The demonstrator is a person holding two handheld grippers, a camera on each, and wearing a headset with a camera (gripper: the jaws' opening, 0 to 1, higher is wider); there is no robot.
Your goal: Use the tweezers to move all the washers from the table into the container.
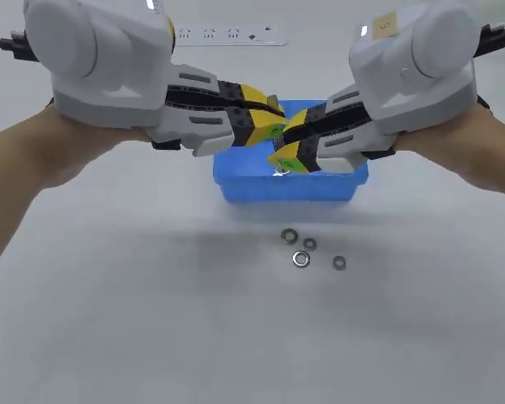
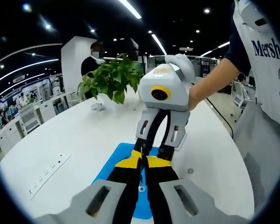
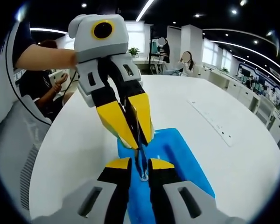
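White tabletop (image 1: pixel 109 320) under ceiling strip lights (image 2: pixel 129 8), with a blue container (image 1: pixel 320 187) directly beneath both pairs of jaws. Between them the tweezers (image 3: pixel 139 140) are thin and mostly hidden by the yellow jaw tips; in the head view they cannot be made out. Their long axis runs from the jaws of the left gripper (image 1: pixel 276 126) to those of the right gripper (image 1: pixel 282 156), the working end lying between the latter, over the container. A small ring there, apparently a washer (image 3: pixel 143 177), is too small to confirm as gripped. Left jaws are pressed together on the tweezers' far part; right jaws are closed against their sides. Four loose washers (image 1: pixel 300 259) lie on the tabletop below the jaws, on the person's side of the container. Beyond the jaws lies a power strip (image 1: pixel 227 34); behind the right gripper stands a potted plant (image 2: pixel 112 77).
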